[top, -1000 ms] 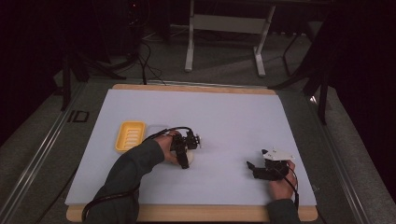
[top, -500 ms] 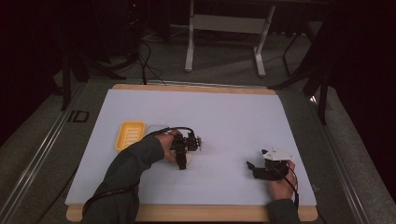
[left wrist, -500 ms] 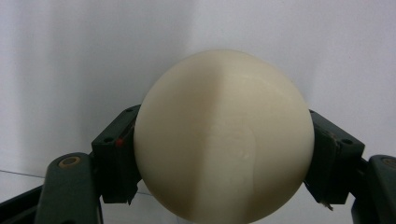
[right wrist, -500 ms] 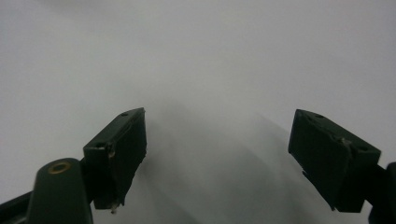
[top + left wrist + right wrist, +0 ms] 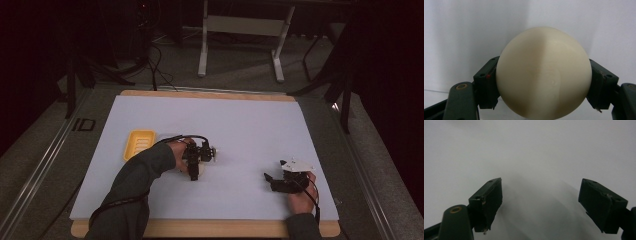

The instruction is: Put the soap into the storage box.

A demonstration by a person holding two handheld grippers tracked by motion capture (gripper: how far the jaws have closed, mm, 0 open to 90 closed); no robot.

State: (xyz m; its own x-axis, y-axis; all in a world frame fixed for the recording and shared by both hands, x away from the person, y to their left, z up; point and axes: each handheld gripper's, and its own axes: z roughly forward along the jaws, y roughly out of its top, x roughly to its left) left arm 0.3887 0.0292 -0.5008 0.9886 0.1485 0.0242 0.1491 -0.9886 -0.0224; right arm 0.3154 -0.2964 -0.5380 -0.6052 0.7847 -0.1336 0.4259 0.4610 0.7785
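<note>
The tray [image 5: 138, 143] lies on the table [image 5: 250, 125], left of the ball [image 5: 543, 72].

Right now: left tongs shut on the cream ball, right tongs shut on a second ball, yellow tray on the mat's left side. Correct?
Not quite. The right tongs are open with nothing between them, as the right gripper view shows. The rest holds: left tongs shut on the cream ball, yellow tray on the mat's left side.

The high view looks forward and down from above the person's side, taking in the whole white tabletop [image 5: 240, 125]. Each tool's camera sits low and close, looking along its own jaws at that same white surface, which all three views share.
</note>
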